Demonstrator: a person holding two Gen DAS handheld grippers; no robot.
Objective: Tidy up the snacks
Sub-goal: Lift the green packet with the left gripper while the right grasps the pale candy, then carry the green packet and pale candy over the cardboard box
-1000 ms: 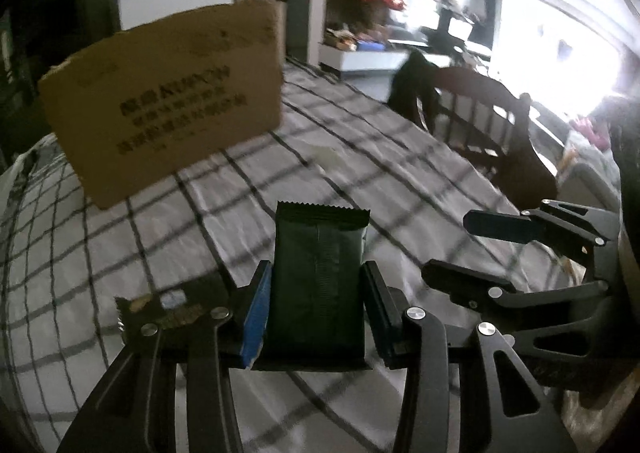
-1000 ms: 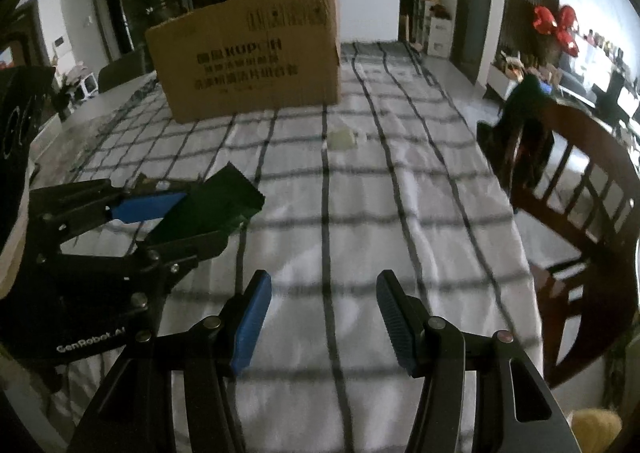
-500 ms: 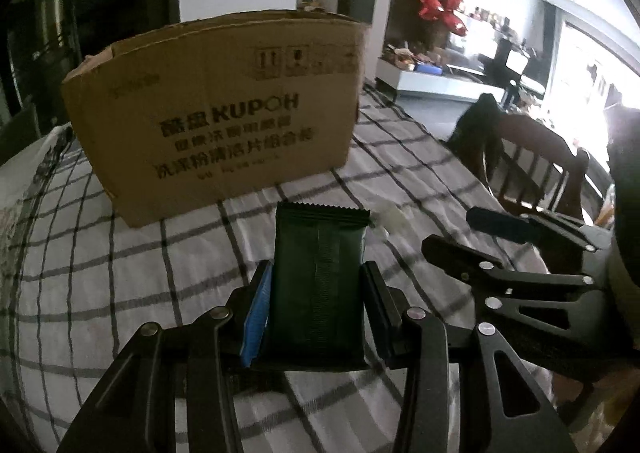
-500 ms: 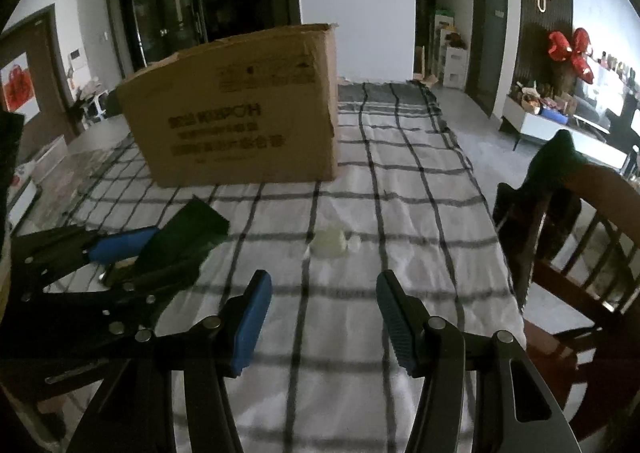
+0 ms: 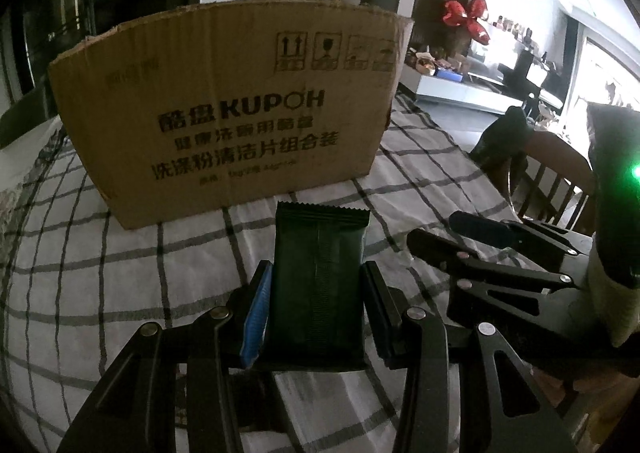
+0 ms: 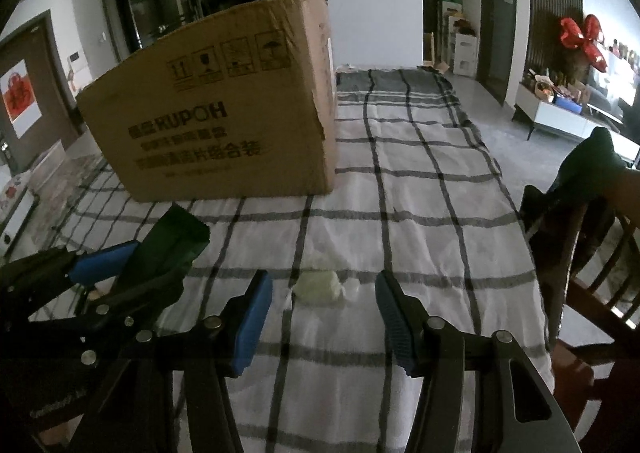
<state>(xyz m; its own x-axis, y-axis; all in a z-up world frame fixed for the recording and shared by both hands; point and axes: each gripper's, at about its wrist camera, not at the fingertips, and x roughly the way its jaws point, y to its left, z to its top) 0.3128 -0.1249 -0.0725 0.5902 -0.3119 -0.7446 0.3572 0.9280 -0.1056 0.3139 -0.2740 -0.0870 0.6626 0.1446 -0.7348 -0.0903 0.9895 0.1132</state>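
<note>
My left gripper (image 5: 316,277) is shut on a dark green snack packet (image 5: 318,273), which stands upright between its pads just in front of the brown cardboard box (image 5: 228,105). The right wrist view shows the same packet (image 6: 172,249) at the left, held above the checked cloth. My right gripper (image 6: 324,293) hangs over a small pale wrapped sweet (image 6: 318,287) on the cloth. The sweet lies between its fingertips, untouched, while the jaws are closing. In the left wrist view the right gripper (image 5: 440,233) sits to the right, side on.
A long table under a white cloth with dark checks (image 6: 420,213) runs away from me. The cardboard box (image 6: 224,125) stands on its far left part. A wooden chair (image 6: 592,237) with dark clothing over its back stands at the table's right edge.
Both grippers moved forward along the table toward the box, which now looms larger. The left gripper rolled level with the packet. The pale sweet now lies between the right fingertips, and those jaws have narrowed slightly.
</note>
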